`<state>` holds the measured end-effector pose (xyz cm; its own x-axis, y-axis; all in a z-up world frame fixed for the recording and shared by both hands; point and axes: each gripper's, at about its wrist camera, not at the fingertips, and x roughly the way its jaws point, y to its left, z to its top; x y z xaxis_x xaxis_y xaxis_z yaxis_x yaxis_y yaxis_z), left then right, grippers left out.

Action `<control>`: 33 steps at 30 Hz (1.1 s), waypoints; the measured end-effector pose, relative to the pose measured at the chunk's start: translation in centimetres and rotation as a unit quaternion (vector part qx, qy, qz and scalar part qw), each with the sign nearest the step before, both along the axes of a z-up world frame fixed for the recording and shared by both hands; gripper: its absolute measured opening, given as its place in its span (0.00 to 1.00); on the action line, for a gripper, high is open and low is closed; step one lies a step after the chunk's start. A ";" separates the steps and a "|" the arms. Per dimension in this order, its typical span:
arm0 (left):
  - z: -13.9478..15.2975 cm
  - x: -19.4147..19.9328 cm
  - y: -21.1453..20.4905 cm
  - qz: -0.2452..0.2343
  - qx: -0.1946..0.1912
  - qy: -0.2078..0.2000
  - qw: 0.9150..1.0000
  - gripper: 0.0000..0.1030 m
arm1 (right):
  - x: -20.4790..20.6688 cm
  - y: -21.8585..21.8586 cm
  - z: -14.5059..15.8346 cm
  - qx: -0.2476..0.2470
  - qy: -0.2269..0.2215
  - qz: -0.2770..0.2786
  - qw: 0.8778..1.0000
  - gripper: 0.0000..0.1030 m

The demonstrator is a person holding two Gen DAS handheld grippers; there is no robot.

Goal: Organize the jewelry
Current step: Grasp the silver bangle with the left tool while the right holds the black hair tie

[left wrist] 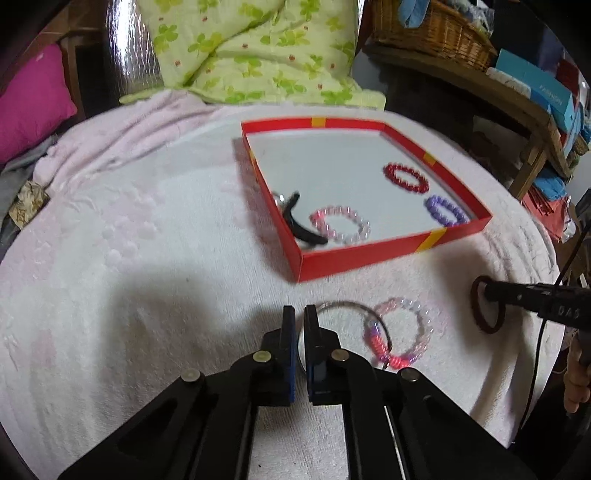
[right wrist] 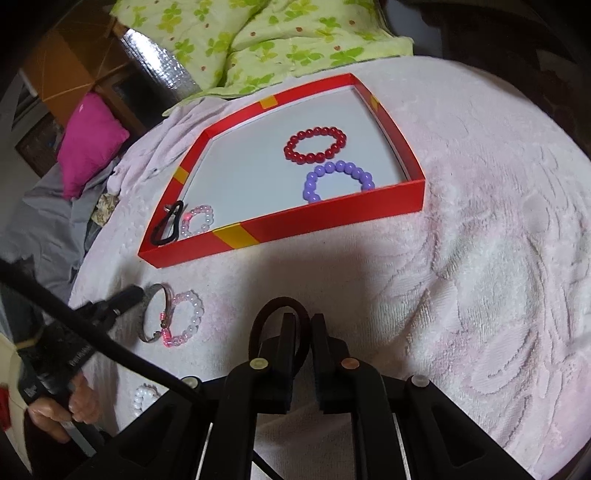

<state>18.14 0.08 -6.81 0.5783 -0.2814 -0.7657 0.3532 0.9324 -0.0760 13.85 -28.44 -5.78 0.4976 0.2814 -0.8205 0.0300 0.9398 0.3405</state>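
A pale pink blanket [right wrist: 480,258] bears a red tray [right wrist: 332,218] holding 4 pieces (one a purple bead bracelet [right wrist: 332,177]). Left gripper [left wrist: 299,314] is clamped on a metal bangle [left wrist: 347,306]; right gripper [right wrist: 303,321] grips a dark hair tie [right wrist: 266,321].

A lived-in room of a home, most likely a bedroom, is shown. Ahead of the tongs a soft surface is covered by a pale pink plush blanket [right wrist: 480,229], and beyond it a crumpled green quilt printed with leaves [left wrist: 255,48] is heaped. Far to the left of the tongs a magenta cushion [left wrist: 29,99] is propped beside wooden furniture. To the far right a wooden shelf [left wrist: 517,107] is seen, loaded with a wicker basket [left wrist: 432,33] and a blue cardboard box [left wrist: 535,85].
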 end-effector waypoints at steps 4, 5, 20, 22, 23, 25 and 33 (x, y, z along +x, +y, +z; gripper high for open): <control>0.6 -0.1 0.3 -0.003 -0.001 -0.009 1.000 0.04 | -0.1 0.1 0.7 -0.006 -0.021 0.000 1.000 0.07; 0.6 0.0 0.3 -0.007 0.000 -0.008 1.000 0.04 | -0.1 0.1 0.8 -0.003 -0.023 0.000 1.000 0.07; -0.6 -2.4 -1.5 -0.104 0.056 0.015 0.993 0.71 | -0.2 -1.9 0.2 0.013 -0.003 -0.027 1.000 0.07; -1.3 -2.3 -2.0 -0.104 0.075 0.023 0.992 0.71 | -0.2 -1.9 0.1 0.020 0.002 -0.027 0.999 0.07; -1.5 -2.2 -2.3 -0.106 0.080 0.025 0.991 0.71 | -0.2 -1.8 0.1 0.019 0.002 -0.025 0.999 0.07; -1.9 -2.1 -2.9 -0.115 0.090 0.022 0.989 0.71 | -0.2 -1.4 0.1 0.014 0.001 -0.018 1.000 0.07; -2.1 -1.3 -2.2 -0.115 0.069 0.023 0.991 0.67 | -0.3 -1.3 -0.1 0.015 0.001 -0.021 1.000 0.07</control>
<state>16.83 -2.12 -8.93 0.4750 -0.2922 -0.8300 0.5567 0.8303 0.0263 13.59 -29.75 -5.83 0.5076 0.2845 -0.8132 0.0695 0.9273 0.3678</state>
